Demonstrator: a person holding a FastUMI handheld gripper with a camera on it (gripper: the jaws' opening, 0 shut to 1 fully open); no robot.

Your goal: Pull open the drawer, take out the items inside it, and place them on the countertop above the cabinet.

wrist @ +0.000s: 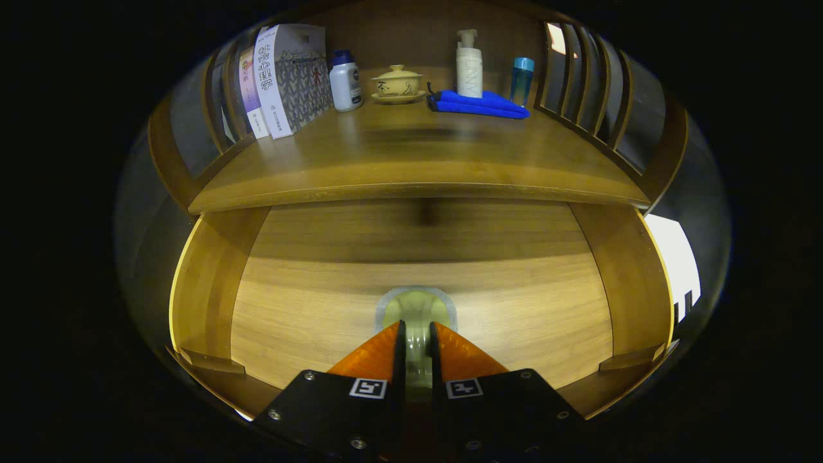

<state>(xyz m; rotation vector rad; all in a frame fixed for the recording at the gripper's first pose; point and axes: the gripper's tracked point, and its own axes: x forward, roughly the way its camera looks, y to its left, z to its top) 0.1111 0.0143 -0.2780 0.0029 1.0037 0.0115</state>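
- My gripper (416, 334) sits nearly closed, both fingers pinching a pale translucent cup (416, 307) between them.
- Open wooden drawer (308, 308) lies beneath; countertop (411, 161) beyond.

Warm light falls from above, brightest on the drawer (421, 308) floor; a shadow band lies under the desk (418, 173) edge (fisheye bends its edge), and a soft glare streaks it.
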